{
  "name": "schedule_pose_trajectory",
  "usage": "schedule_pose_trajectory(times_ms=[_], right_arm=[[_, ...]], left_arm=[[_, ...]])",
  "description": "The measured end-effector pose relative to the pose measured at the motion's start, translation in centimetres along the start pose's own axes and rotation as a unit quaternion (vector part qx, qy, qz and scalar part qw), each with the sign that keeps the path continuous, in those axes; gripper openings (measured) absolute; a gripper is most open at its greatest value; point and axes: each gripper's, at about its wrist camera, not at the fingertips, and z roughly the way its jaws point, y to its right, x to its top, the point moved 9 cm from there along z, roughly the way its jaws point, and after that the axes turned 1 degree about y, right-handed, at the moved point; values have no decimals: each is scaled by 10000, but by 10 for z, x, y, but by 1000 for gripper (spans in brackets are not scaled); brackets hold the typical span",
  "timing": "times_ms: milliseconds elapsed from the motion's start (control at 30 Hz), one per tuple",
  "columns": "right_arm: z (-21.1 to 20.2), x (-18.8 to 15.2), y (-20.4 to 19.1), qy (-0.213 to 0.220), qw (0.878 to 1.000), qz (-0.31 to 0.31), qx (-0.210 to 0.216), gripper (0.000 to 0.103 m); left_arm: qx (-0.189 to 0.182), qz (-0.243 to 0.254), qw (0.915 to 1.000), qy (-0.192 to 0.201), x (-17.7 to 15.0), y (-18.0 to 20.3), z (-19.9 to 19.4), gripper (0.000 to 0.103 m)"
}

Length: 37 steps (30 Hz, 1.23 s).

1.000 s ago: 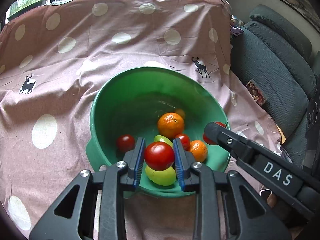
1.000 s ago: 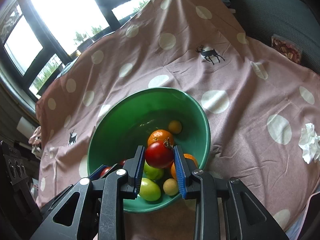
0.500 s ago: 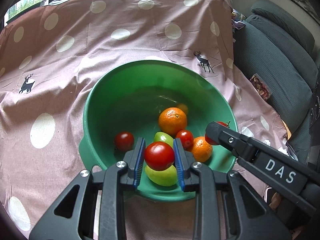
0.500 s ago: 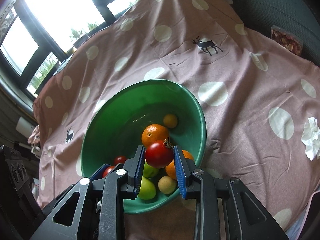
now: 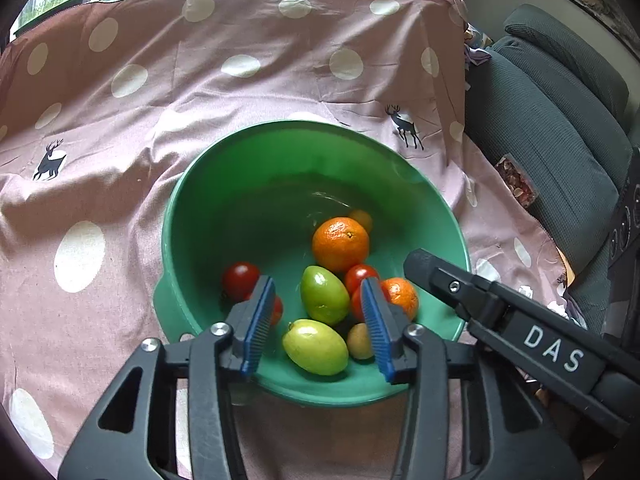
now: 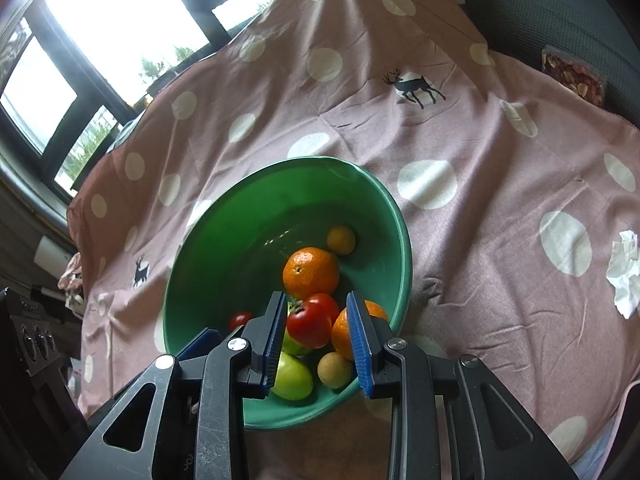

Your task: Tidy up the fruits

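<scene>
A green bowl (image 5: 172,216) (image 6: 404,248) holds a large orange (image 5: 340,242), two green fruits (image 5: 323,294), a small orange (image 5: 402,296) and several red tomatoes. My left gripper (image 5: 318,326) hangs over the near rim, its jaws opening with nothing pressed between them. One tomato (image 5: 277,311) shows just behind its left pad. My right gripper (image 6: 318,340) hovers over the same side. A stemmed tomato (image 6: 310,326) lies low between its pads, against the left one and clear of the right one. Its finger (image 5: 424,266) reaches in from the right.
A pink polka-dot cloth (image 5: 120,160) covers the surface under the bowl. A dark grey sofa (image 5: 560,140) runs along the right with a snack packet (image 6: 576,80) on it. A crumpled white tissue (image 6: 624,272) lies on the cloth at far right. Windows (image 6: 120,20) stand behind.
The left jaws have spread and the tomato they held has dropped into the bowl. The tomato in the right gripper has sunk lower and rolled, its stem now to the left.
</scene>
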Motion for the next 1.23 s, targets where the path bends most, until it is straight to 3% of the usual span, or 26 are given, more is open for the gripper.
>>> schedule_pose_trajectory(times_ms=[67,167,333,433,700,867,1233], right_arm=[[-2,1,0,34,10000,14,2,35],[-8,4,1,180,9998,11,-28,50],[-22,11,-3,479,9986,25,201,71],[-32,15,-7,668,9974,1,267,78],[-48,20,-10,927,9951,5,357,84],[-48,20,-6,939,9955,-16,156,84],[-47,18,-5,885,9960,10,139,84]], left_arm=[[36,-21,10000,-11,0,-1,-2,60],[-26,-71,10000,44,1,-1,-8,68],[251,-85,9992,303,8,-6,-29,92],[375,-42,9983,443,11,-9,-43,99],[224,-140,9973,685,16,-14,-71,103],[267,-221,9969,707,15,-18,-75,103],[166,-259,9967,756,11,-22,-81,103]])
